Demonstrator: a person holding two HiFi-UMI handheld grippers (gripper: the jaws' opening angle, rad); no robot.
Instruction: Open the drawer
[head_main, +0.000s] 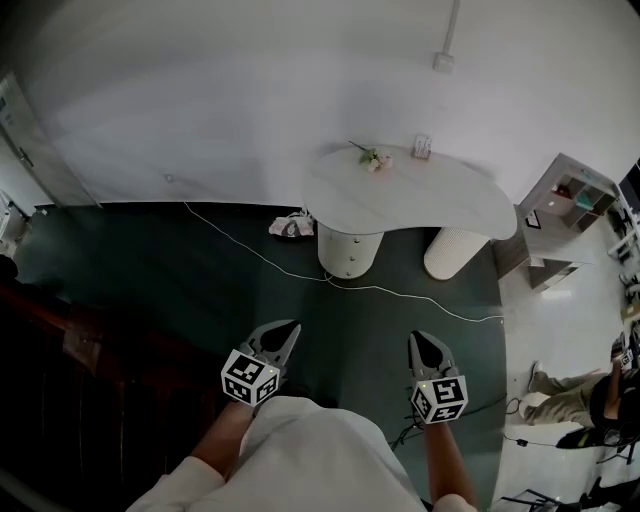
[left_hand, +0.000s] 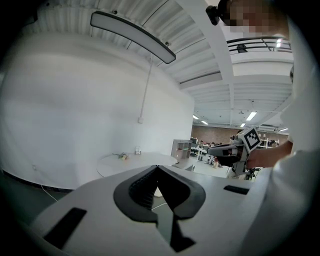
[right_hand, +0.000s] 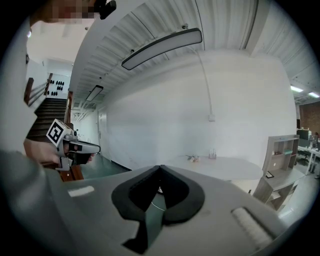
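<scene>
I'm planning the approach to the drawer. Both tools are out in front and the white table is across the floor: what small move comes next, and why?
Probably walk forward toward the white table: the left tool and right tool are both shut, empty and well short of it, with dark floor between. No drawer can be made out yet.

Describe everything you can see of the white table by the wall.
The white table has a smooth bean-shaped top on two cylindrical white pedestals. It stands on the dark green floor near the white wall. A flower sprig and a small upright holder rest near its far edge; a white cable runs past its base.
</scene>
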